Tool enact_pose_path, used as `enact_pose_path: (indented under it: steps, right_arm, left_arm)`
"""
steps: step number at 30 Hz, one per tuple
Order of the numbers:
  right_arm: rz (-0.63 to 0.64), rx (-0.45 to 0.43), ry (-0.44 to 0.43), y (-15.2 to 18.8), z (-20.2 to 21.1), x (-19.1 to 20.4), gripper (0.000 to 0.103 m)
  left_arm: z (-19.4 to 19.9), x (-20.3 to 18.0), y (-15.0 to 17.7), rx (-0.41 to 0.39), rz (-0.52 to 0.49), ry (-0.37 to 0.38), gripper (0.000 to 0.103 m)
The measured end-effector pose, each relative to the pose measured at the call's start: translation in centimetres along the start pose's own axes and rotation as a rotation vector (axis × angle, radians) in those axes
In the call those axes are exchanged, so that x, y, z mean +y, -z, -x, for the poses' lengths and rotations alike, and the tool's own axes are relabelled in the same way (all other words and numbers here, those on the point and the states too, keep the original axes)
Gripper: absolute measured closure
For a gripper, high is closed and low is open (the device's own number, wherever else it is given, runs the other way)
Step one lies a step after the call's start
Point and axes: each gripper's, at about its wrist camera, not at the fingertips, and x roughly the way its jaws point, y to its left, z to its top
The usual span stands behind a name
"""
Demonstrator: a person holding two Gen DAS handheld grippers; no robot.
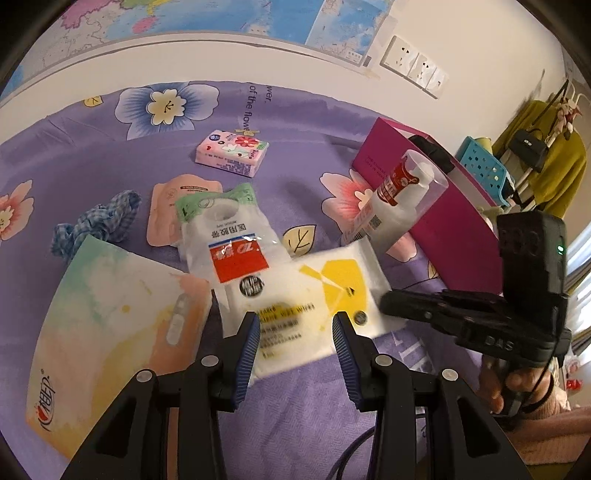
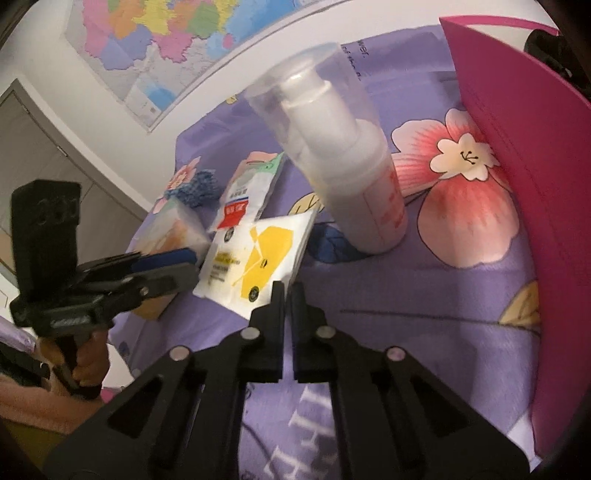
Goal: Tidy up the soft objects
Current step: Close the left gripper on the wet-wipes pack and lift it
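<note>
A white wet-wipes pack with a yellow patch (image 1: pixel 317 306) lies on the purple flowered sheet (image 1: pixel 295 122). My left gripper (image 1: pixel 295 328) is open, its blue-padded fingers either side of the pack's near edge. My right gripper (image 2: pixel 286 291) is shut and empty, its tips at the pack's corner (image 2: pixel 255 258); it shows at the right in the left wrist view (image 1: pixel 391 301). A white medical-tape bag (image 1: pixel 225 236), a pastel tissue pack (image 1: pixel 110 321), a peach pouch (image 1: pixel 173 206), a blue checked cloth (image 1: pixel 99 221) and a pink tissue pack (image 1: pixel 232 151) lie around.
A white pump bottle with clear cap (image 2: pixel 343 155) stands beside a magenta box (image 2: pixel 535 184), also seen in the left wrist view (image 1: pixel 439 206). A map (image 1: pixel 221 14) hangs on the wall behind. A blue basket (image 1: pixel 484 166) and clothes rack stand at the far right.
</note>
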Motion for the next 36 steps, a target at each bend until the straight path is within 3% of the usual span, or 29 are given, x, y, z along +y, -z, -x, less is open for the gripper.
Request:
enact_pose_path:
  steps: [7,13,17,21,26,28,30,36]
  right_arm:
    - [0.001,0.011,0.050,1.4,2.0,-0.3,0.099]
    - [0.014,0.024,0.108,2.1,2.3,-0.5,0.098]
    - [-0.005,0.021,0.097,2.0,2.3,-0.9,0.092]
    - [-0.010,0.016,0.091,1.7,2.0,-0.8,0.071]
    - [0.012,0.031,0.085,1.7,0.7,-0.4,0.071]
    - [0.026,0.027,0.090,1.7,0.6,-0.2,0.076]
    - [0.032,0.020,0.095,1.8,0.9,-0.3,0.082]
    - [0.075,-0.046,0.096,1.7,3.6,0.6,0.083]
  left_arm:
    - [-0.8,-1.0,1.0,0.034,-0.008,0.005,0.061]
    - [-1.3,-2.0,1.8,0.057,-0.034,-0.034,0.060]
    - [-1.4,-2.1,2.0,0.063,-0.027,-0.034,0.052]
    - [-2.2,-2.3,2.4,0.099,-0.015,-0.025,0.048]
    - [-2.7,-3.0,2.6,0.099,-0.027,-0.012,0.040]
    - [-2.7,-3.0,2.6,0.096,-0.021,0.001,0.038]
    - [-2.5,-2.9,2.5,0.094,-0.009,0.014,0.038]
    - [-1.2,-4.5,2.1,0.046,-0.053,0.032,0.039]
